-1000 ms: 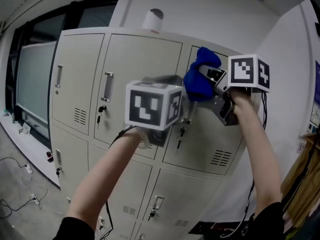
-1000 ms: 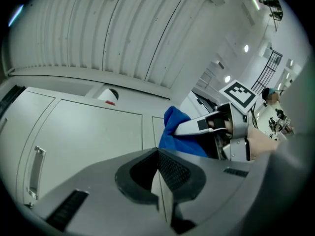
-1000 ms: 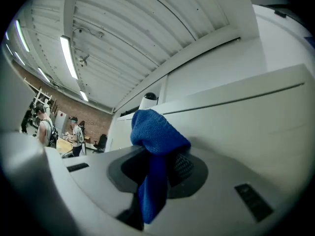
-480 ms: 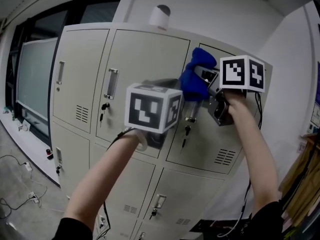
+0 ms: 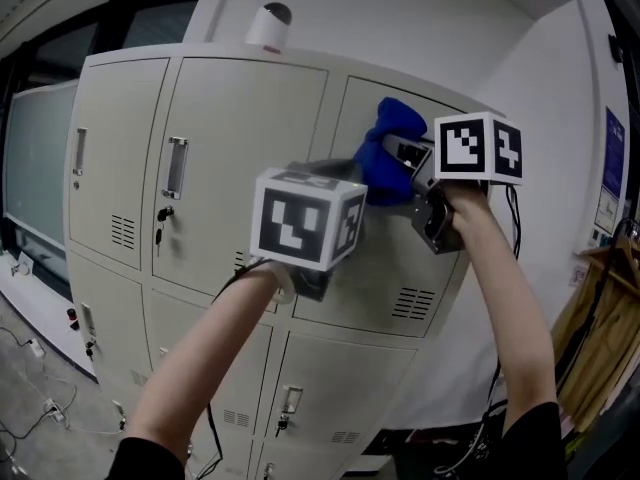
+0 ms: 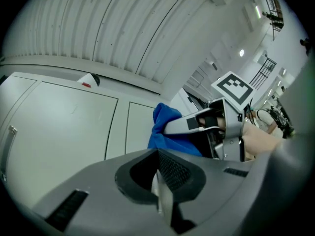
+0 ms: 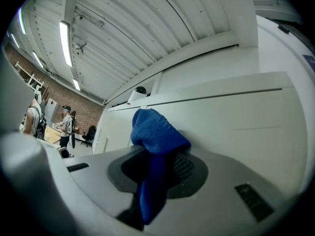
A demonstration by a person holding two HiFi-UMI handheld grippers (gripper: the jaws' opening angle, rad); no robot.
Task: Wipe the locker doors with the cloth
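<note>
Bulging from right gripper's [image 7: 157, 167] clamped jaws — blue cloth [image 7: 156, 131] at locker door [image 7: 236, 127] — left gripper's [image 6: 160, 193] jaws together.

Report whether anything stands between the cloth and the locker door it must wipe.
Nothing visible does. The blue cloth, clamped in the right tongs, is right at the upper right locker door. The left tongs, shut and empty, hang lower and to the left, not between them.
</note>
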